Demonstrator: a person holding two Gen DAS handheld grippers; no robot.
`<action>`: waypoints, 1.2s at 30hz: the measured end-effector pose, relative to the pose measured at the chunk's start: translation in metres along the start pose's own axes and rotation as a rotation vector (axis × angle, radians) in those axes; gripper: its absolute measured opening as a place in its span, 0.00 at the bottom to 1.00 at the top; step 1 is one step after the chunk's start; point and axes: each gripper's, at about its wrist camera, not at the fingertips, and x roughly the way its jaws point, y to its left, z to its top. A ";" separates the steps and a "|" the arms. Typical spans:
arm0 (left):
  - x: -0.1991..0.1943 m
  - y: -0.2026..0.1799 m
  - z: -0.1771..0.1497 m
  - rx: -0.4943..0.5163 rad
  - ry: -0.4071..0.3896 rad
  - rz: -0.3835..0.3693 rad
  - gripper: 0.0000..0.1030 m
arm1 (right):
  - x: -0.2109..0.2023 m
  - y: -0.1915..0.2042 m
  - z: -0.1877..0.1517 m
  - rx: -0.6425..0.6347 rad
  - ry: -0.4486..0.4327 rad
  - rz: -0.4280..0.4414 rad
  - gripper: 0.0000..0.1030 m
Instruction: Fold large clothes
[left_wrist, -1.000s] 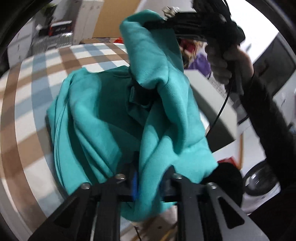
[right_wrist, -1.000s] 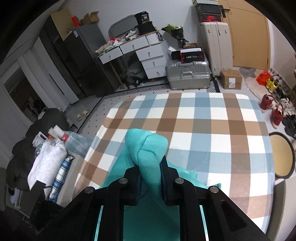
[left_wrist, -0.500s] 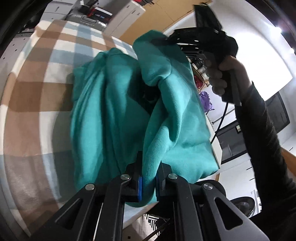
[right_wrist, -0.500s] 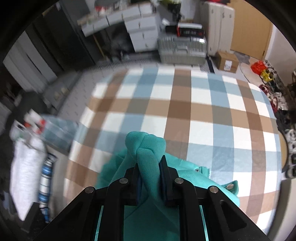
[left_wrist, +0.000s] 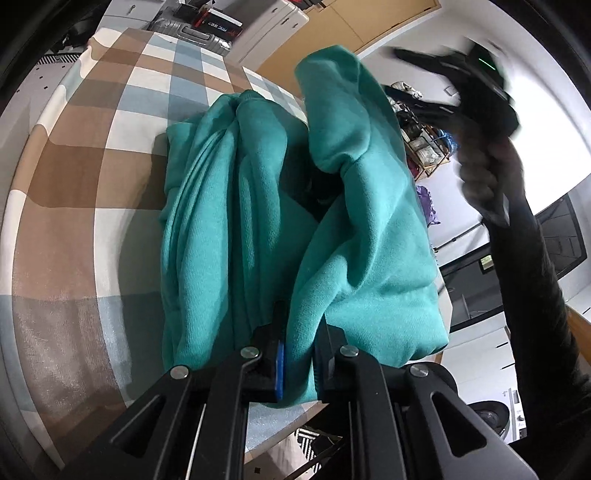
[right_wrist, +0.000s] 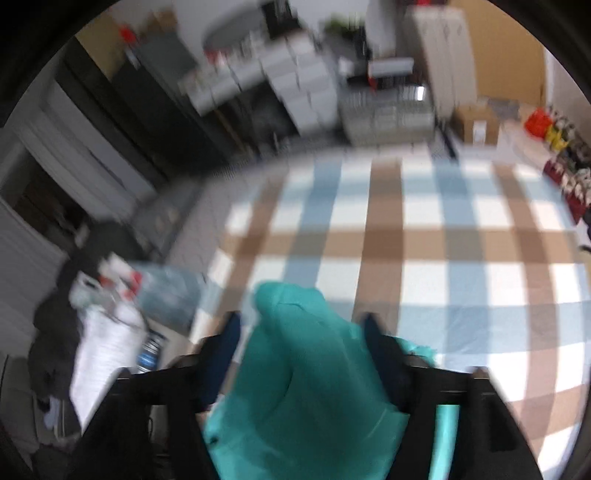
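Teal sweatshirt (left_wrist: 236, 221) lies bunched on the checked tablecloth (left_wrist: 74, 184); left gripper (left_wrist: 297, 354) pinches its near edge, right gripper (right_wrist: 301, 332) has just opened wide around a raised fold.

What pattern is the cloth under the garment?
Brown, blue and white checks on the cloth; clearest in the left wrist view.

We are in a home, in a room where someone lives. A big checked cloth (right_wrist: 424, 251) in brown, blue and white covers a wide surface. At twelve o'clock stand white drawers (right_wrist: 295, 92) and a silver suitcase (right_wrist: 388, 114). At two o'clock shoes (right_wrist: 565, 170) sit on the floor. At eight o'clock lies a messy pile of clothes (right_wrist: 103, 350).
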 end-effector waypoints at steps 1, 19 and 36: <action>0.001 -0.003 0.002 -0.004 0.001 0.001 0.08 | -0.019 0.002 -0.009 -0.032 -0.036 0.014 0.74; -0.036 -0.042 0.006 0.044 -0.059 0.199 0.09 | 0.002 0.032 -0.189 -0.206 0.146 -0.018 0.55; 0.044 -0.045 0.072 0.056 0.064 0.322 0.41 | -0.005 -0.024 -0.195 0.061 0.014 0.234 0.30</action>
